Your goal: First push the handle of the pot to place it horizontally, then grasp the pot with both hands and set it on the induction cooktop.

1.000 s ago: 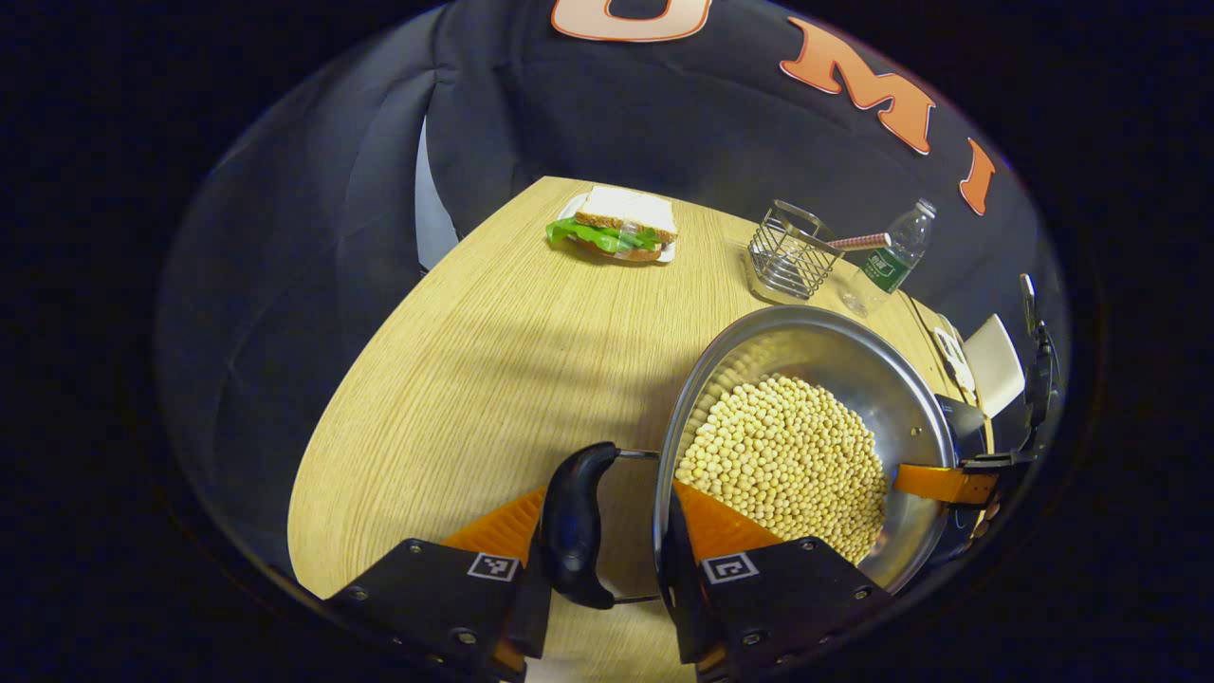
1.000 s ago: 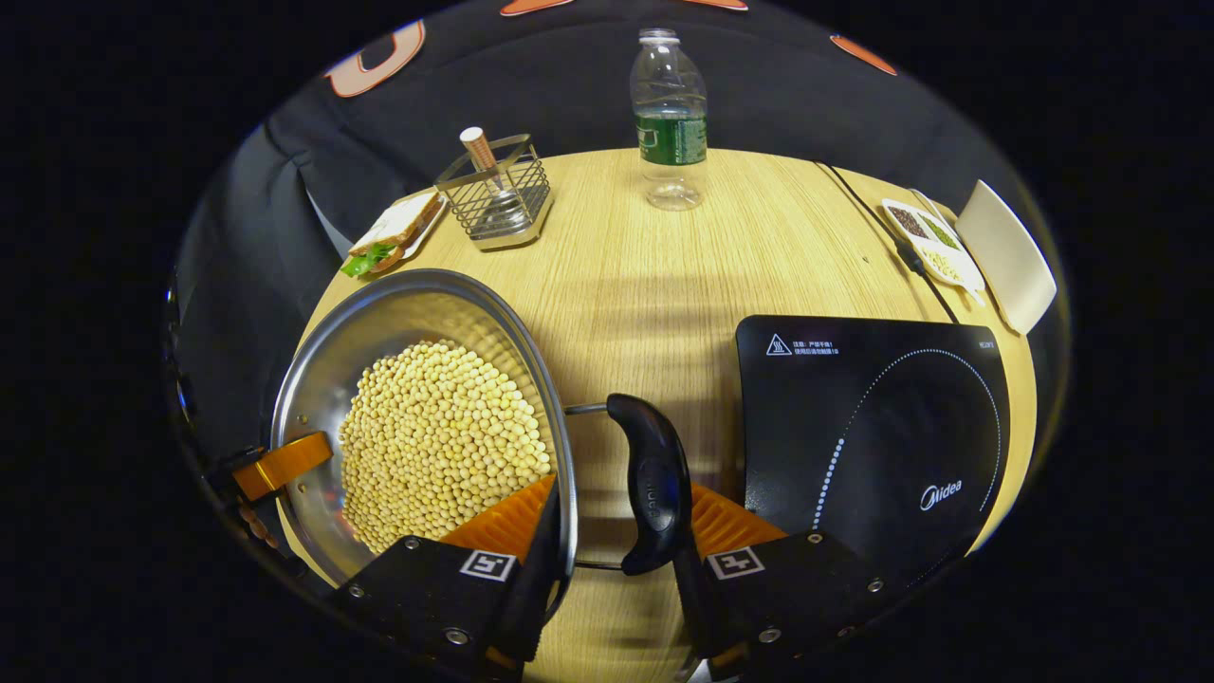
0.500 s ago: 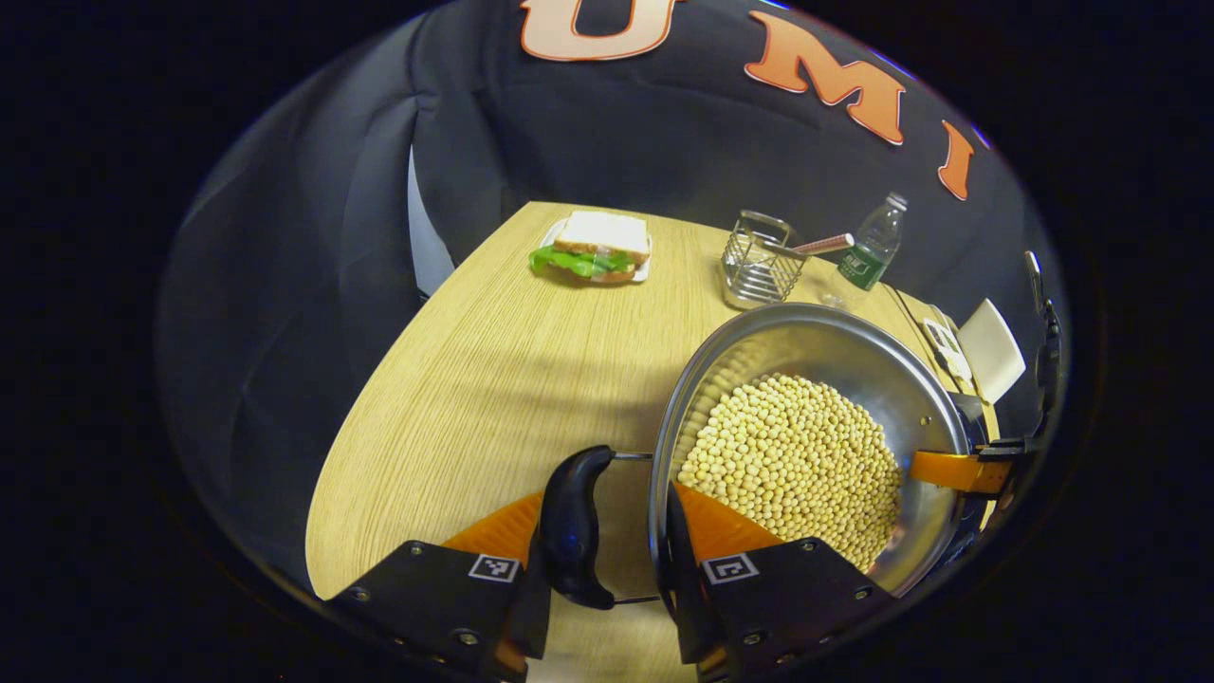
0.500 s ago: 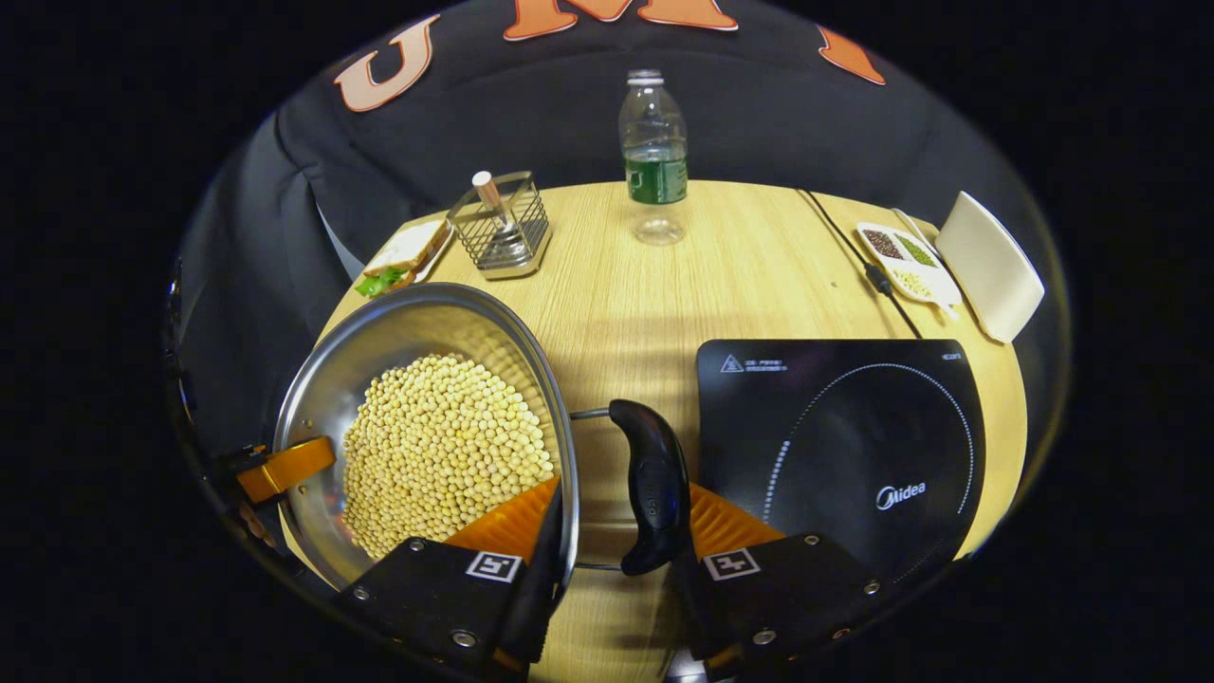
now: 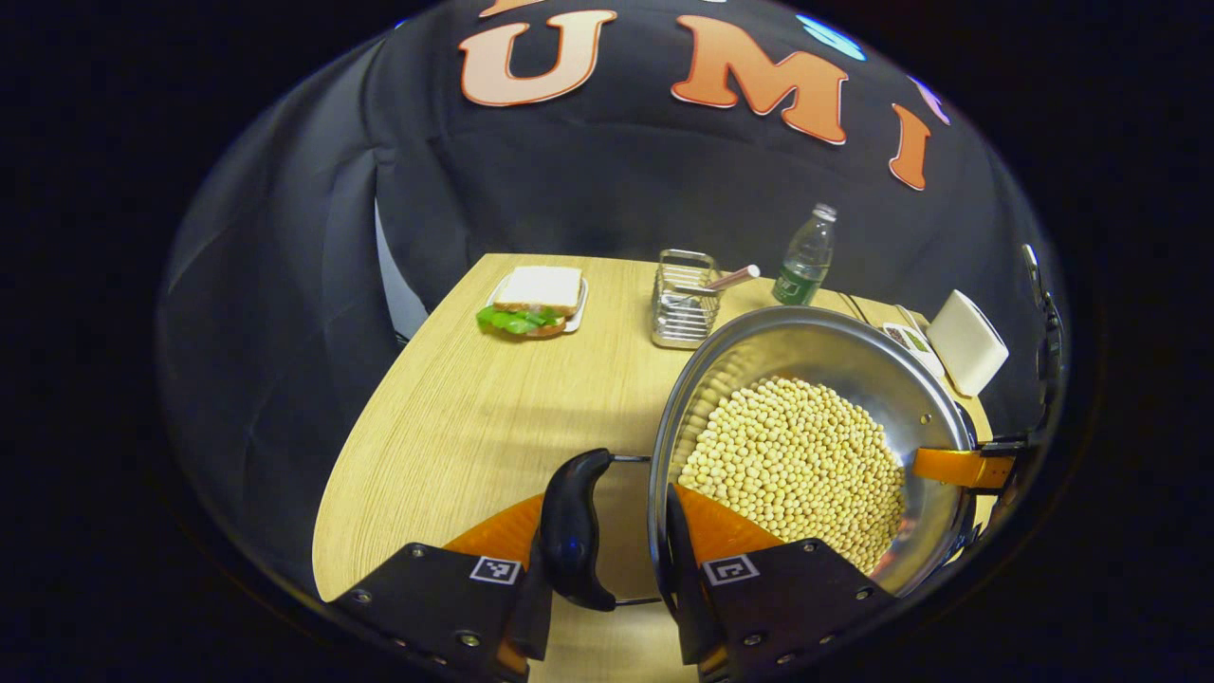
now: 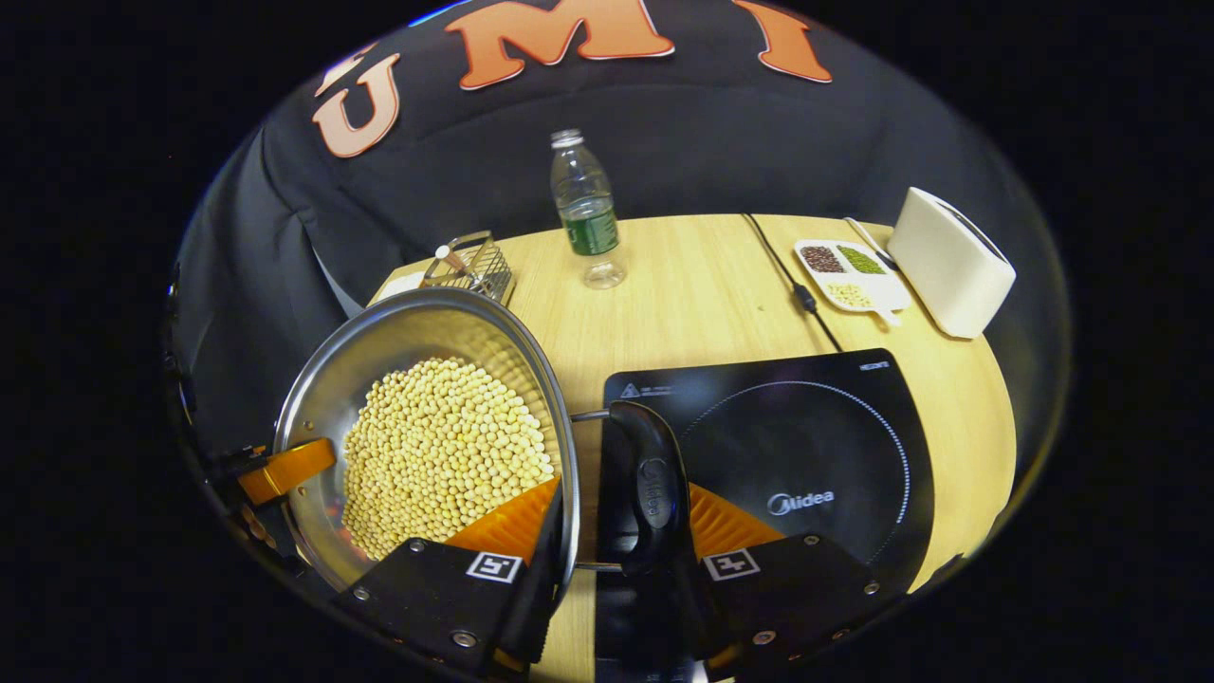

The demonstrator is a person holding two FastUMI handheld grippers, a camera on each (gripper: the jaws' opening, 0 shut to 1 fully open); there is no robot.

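Note:
A steel pot full of yellow beans hangs above the wooden table, held from both sides. My left gripper is shut on its black side handle, one finger inside the rim and one outside the handle. In the right gripper view, my right gripper is shut the same way on the opposite black handle, which hangs over the left edge of the black induction cooktop. The pot lies left of the cooktop. Each view shows the other gripper at the pot's far rim.
At the back of the table stand a sandwich on a plate, a wire basket and a water bottle. A sectioned dish of grains, a white box and the cooktop's cable lie behind the cooktop.
Both grippers have carried the pot upward and toward the cooktop. In the right gripper view the handle now overlaps the cooktop's left edge, and the table objects look farther away.

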